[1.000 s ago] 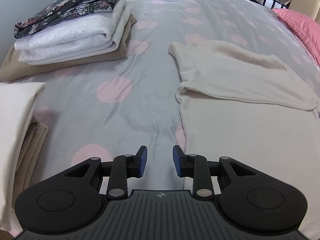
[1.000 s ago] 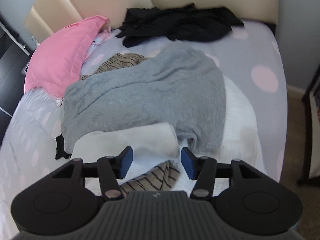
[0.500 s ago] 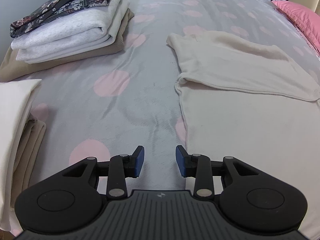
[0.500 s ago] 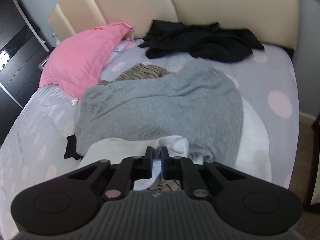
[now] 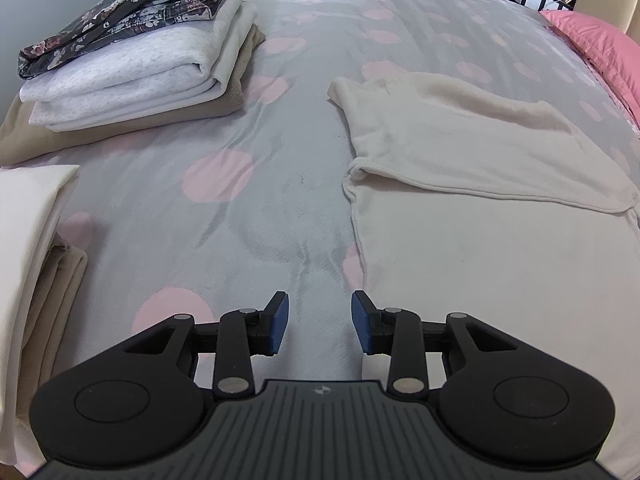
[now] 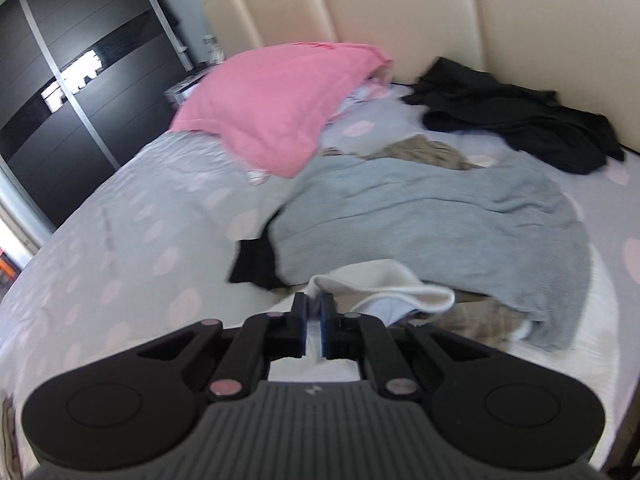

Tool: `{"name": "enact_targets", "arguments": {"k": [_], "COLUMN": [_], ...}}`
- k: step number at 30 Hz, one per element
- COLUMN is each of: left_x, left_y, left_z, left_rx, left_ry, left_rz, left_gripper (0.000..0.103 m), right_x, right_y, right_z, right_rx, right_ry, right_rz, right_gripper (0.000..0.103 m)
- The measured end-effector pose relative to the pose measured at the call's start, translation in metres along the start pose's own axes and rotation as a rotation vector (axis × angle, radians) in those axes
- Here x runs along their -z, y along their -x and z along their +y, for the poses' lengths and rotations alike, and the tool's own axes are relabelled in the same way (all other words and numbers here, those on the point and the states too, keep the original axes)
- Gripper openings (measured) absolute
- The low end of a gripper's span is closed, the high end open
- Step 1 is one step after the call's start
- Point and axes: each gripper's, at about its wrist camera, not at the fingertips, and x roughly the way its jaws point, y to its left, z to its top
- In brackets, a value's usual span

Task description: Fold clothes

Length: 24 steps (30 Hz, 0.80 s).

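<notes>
A cream fleece garment [image 5: 480, 208] lies spread on the grey bedspread with pink dots [image 5: 248, 184], one sleeve folded across its top. My left gripper [image 5: 319, 322] hovers open just off its left edge, holding nothing. In the right wrist view my right gripper [image 6: 314, 322] is shut on a lifted edge of the cream garment [image 6: 384, 284]. That edge rises in front of a rumpled grey sweater [image 6: 432, 216].
Folded clothes are stacked at the far left [image 5: 132, 64], topped by a floral piece, and a second folded pile [image 5: 28, 240] sits at the near left. A pink pillow [image 6: 276, 108], black clothing [image 6: 520, 120] and a striped garment [image 6: 424, 150] lie near the beige headboard [image 6: 400, 8].
My right gripper went from open to shut on the cream garment's edge and swung left, lifting it. My left gripper opened a little wider and barely moved.
</notes>
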Motion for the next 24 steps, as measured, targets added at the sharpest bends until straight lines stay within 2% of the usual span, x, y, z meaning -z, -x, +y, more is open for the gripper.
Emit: {"name": "enact_targets", "arguments": {"k": [7, 16, 20, 24], "left_x": [-0.004, -0.008, -0.009, -0.006], "left_y": [-0.002, -0.007, -0.009, -0.009], "left_z": [-0.002, -0.004, -0.007, -0.018], "left_rx": [0.008, 0.019, 0.026, 0.064], "left_ry": [-0.004, -0.015, -0.032, -0.056], "left_rz": [-0.007, -0.013, -0.011, -0.010], "left_gripper": [0.033, 0.033, 0.033, 0.033], "right_x": [0.023, 0.098, 0.140, 0.176], "right_y": [-0.009, -0.018, -0.027, -0.042], "right_z": [0.099, 0.205, 0.235, 0.244], "right_rx": [-0.194, -0.415, -0.458, -0.434], "right_ry": [0.175, 0.340, 0.431, 0.516], "right_rz": [0.065, 0.246, 0.332, 0.406], "right_gripper": [0.007, 0.007, 0.007, 0.008]}}
